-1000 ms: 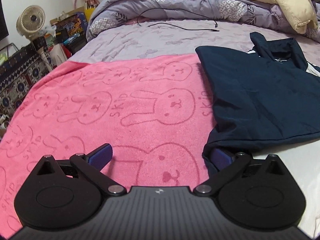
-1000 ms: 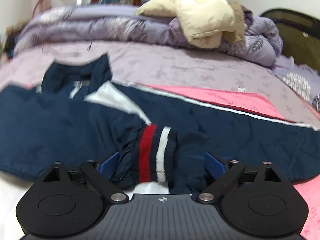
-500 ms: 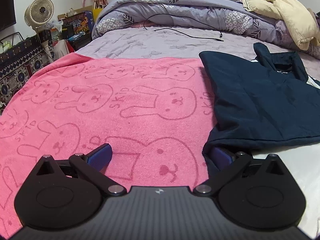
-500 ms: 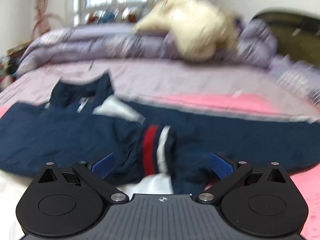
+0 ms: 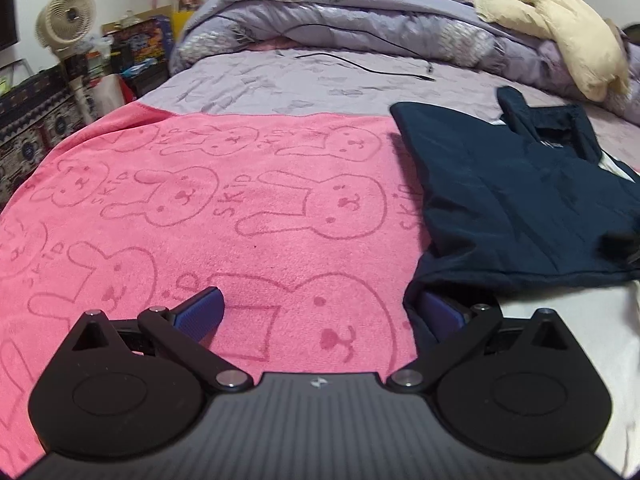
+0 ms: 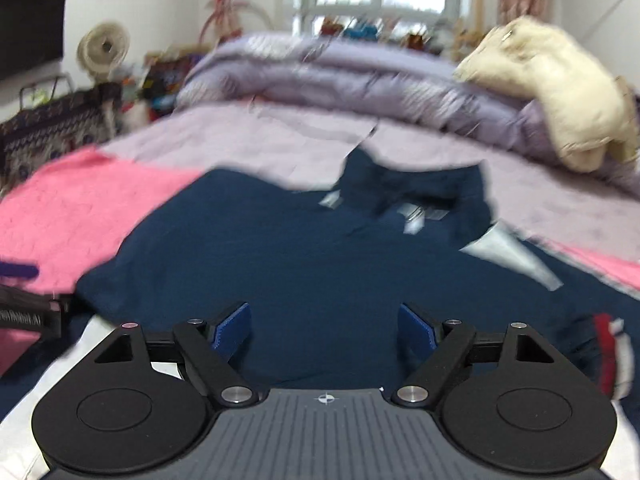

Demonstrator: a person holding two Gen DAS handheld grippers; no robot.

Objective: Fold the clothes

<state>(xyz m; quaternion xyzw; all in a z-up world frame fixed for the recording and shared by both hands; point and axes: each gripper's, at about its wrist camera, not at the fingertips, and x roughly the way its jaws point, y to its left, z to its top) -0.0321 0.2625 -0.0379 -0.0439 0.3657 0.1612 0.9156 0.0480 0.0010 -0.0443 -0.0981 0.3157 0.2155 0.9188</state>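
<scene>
On the bed, your left gripper point(image 5: 320, 312) is spread wide over the pink bunny towel point(image 5: 200, 216), its right finger tucked under the hem of the navy jacket point(image 5: 512, 200). Your right gripper point(image 6: 324, 328) also gapes, holding nothing, above the jacket's back (view blurred). Beyond lie a lilac duvet point(image 5: 340, 16), a cream coat point(image 5: 560, 20) and a fan point(image 5: 66, 20).

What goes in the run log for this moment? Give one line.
task: fold clothes | left gripper: open, at hem corner of navy blue jacket | right gripper: open, empty, over jacket | surface: pink bunny-print towel
</scene>
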